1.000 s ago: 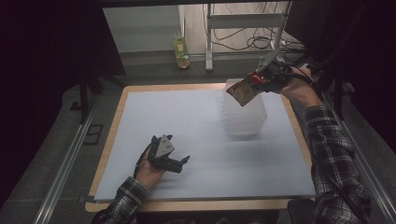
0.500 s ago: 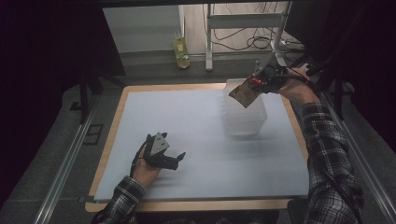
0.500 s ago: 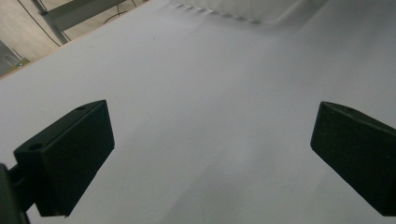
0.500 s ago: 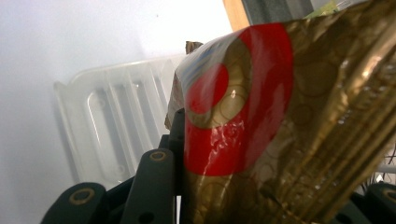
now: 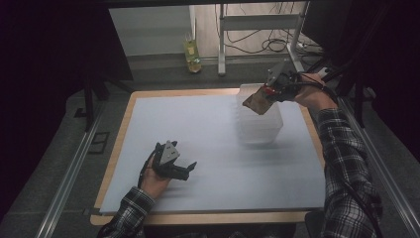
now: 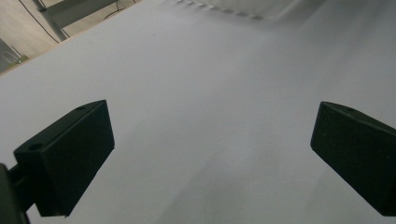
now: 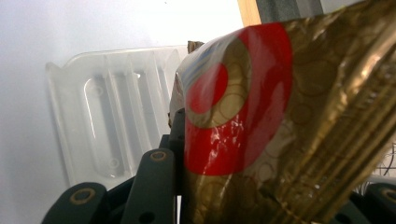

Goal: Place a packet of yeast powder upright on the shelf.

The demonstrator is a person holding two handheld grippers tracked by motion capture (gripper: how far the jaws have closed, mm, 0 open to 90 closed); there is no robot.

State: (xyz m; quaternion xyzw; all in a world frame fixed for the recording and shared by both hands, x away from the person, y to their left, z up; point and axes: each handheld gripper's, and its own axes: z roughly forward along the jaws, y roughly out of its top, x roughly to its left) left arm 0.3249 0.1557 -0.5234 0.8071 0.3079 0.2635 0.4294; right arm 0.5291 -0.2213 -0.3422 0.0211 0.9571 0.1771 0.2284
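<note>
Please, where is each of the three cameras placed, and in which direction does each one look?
High view: above the person's side, looking forward and down at the table; both forearms, left gripper, right gripper.
Left gripper view: on the left gripper, looking low across the white surface between open jaws.
Right gripper view: on the right gripper, looking down past the gold packet.
Shared: the clear container.

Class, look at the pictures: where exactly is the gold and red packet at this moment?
In the high view the gold and red packet is at the table's far right, clamped in the right gripper above the clear plastic bin.
</note>
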